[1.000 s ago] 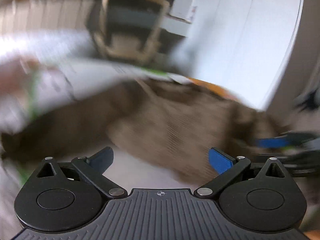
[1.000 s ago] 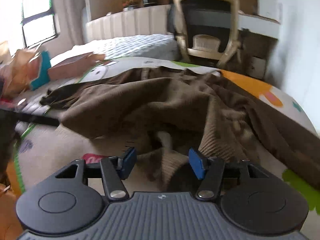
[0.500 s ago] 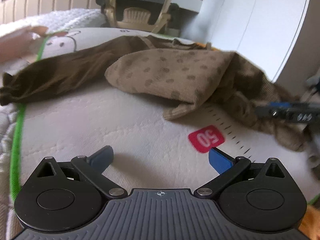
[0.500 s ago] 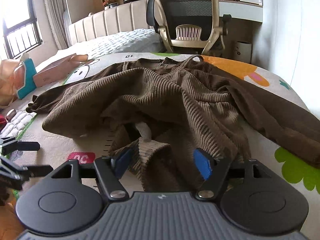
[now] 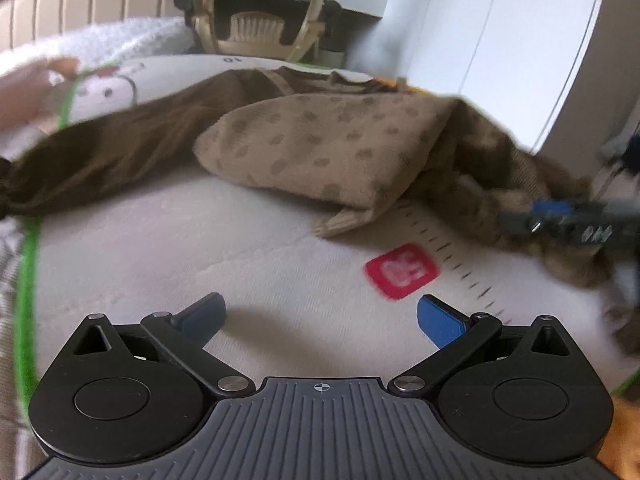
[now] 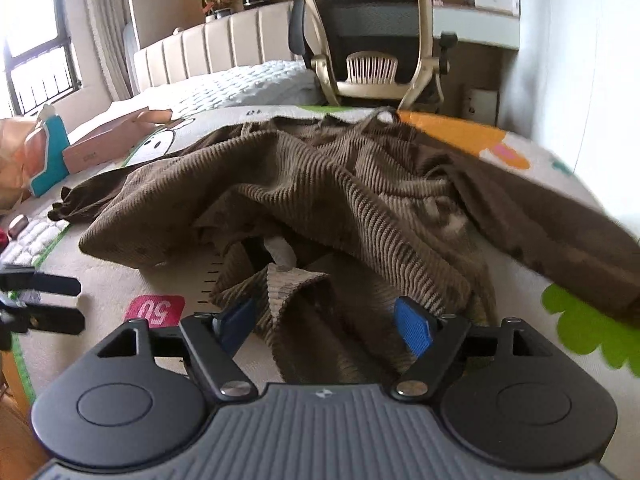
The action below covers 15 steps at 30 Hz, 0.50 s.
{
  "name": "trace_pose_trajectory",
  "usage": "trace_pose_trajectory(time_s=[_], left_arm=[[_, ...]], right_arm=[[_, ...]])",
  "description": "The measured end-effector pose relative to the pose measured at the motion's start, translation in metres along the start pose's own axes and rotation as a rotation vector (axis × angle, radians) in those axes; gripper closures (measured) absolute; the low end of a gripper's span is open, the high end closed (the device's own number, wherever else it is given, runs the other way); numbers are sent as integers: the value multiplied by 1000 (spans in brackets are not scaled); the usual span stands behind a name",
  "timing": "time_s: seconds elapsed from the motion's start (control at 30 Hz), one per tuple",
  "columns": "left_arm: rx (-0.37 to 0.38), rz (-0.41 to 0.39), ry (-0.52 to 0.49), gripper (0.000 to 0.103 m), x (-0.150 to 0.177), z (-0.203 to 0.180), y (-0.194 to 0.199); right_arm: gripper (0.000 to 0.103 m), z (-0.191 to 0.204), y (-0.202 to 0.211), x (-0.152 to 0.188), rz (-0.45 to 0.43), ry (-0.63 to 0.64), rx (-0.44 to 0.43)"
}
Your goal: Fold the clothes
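Note:
A brown ribbed sweater (image 6: 360, 200) lies crumpled on a printed play mat (image 6: 120, 280). In the left wrist view it shows as a tan dotted fold (image 5: 320, 152) with a dark sleeve (image 5: 100, 160) stretched to the left. My right gripper (image 6: 326, 322) is open, with the sweater's hem between its blue fingers, which stand apart from the cloth. My left gripper (image 5: 320, 316) is open and empty over bare mat, short of the sweater. The right gripper also shows at the right of the left wrist view (image 5: 560, 220).
A red "50" mark (image 5: 400, 272) and ruler ticks are printed on the mat. An office chair (image 6: 372, 52) stands beyond the mat's far edge, a bed (image 6: 240, 80) to the left, a white wall on the right. A pink box (image 6: 112, 144) and toys lie at the left.
The left gripper swung down from the far side and settled low over the mat by the "50" mark. The right gripper moved forward over the hem and opened a little wider.

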<state>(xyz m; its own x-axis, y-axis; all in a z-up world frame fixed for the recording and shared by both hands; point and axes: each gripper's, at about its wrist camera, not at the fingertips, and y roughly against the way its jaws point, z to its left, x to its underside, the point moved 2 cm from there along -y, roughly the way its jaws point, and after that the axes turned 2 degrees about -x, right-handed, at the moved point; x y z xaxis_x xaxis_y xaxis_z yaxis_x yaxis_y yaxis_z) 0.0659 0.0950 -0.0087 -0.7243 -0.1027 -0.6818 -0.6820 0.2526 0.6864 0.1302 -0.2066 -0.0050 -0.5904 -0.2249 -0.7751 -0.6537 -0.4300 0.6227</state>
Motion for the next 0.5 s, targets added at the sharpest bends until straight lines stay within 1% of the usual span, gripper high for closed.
trace_pose_trajectory(time_s=[0.03,0.07,0.13,0.23,0.27,0.33,0.4,0.43,0.47,0.5], left_arm=[[30,-1,7,0,-1,0,1],[44,-6,-2,0,-2,-2,1],[21,-22,-41,0,-6,-9,-1],[-28,-44,-106,0,-15,-20,-13],[-44,-51,-127,0,-18,-24,-17],[-51,-78,-145,0,-27,-29,-30],[-21,-83,-148,0,-36,-34,-36],[-5,-85,-149,2,-40,-37,-39],[12,-87,-150,11,-43,-39,-42],[28,-90,-152,25,-47,-42,-45]], right_arm=[[26,1,6,0,-13,21,6],[25,2,12,1,-26,41,13],[21,1,27,3,-56,85,41],[19,-7,44,10,-74,126,117],[19,-12,47,13,-74,127,142],[19,-23,51,19,-66,111,180],[19,-35,51,25,-56,84,217],[19,-42,52,28,-50,71,235],[19,-47,51,31,-44,58,248],[19,-52,48,33,-35,42,254]])
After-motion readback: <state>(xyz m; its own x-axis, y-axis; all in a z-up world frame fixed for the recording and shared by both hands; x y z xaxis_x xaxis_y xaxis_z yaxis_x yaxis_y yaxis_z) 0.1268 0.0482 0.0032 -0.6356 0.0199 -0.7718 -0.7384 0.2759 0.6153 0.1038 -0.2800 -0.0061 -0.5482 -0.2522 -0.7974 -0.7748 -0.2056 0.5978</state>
